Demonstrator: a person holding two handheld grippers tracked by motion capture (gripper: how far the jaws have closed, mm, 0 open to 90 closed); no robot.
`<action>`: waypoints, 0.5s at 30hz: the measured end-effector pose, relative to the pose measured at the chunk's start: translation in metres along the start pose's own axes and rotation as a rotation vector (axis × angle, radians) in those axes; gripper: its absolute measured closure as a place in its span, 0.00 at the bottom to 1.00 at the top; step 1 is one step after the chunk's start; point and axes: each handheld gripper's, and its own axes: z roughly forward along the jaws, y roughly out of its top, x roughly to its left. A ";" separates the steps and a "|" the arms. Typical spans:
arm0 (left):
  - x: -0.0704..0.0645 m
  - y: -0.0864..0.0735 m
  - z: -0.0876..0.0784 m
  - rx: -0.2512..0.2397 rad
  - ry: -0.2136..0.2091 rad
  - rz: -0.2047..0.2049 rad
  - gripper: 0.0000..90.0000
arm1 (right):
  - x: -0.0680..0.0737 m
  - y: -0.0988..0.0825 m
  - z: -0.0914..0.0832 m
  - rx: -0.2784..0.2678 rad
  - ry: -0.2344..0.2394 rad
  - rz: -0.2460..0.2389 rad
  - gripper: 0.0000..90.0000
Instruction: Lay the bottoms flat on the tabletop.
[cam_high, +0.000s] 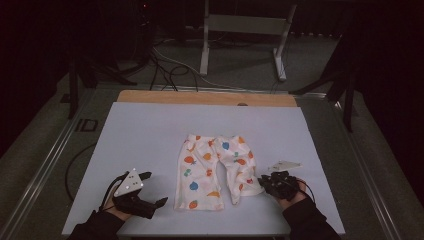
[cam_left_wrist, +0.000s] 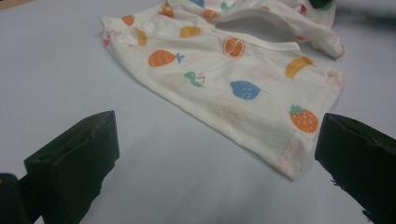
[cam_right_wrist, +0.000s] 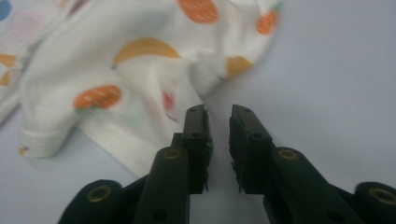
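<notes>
high view: baby pants (cam_high: 215, 171) flat mid-table, legs pointing toward me. my right gripper (cam_high: 272, 184) at right leg hem, jaws nearly closed with small gap, no cloth between. left gripper (cam_high: 150, 189) wide open, empty, short of left hem.

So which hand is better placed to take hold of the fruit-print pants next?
Right. The right gripper sits at the hem of the fruit-print pants, jaws nearly closed with a small gap, cloth just ahead of the tips. The left gripper rests wide open on the sheet, apart from the other leg.
</notes>
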 end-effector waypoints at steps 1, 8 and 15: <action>0.000 0.000 0.000 0.001 -0.002 0.002 0.01 | -0.002 -0.002 -0.001 0.004 0.016 0.019 0.93; -0.001 0.001 0.002 0.005 -0.008 0.010 0.01 | 0.000 -0.007 -0.001 0.045 0.059 0.032 1.00; 0.000 0.001 0.000 -0.003 -0.007 0.007 0.01 | 0.000 -0.016 -0.019 0.018 0.027 0.063 1.00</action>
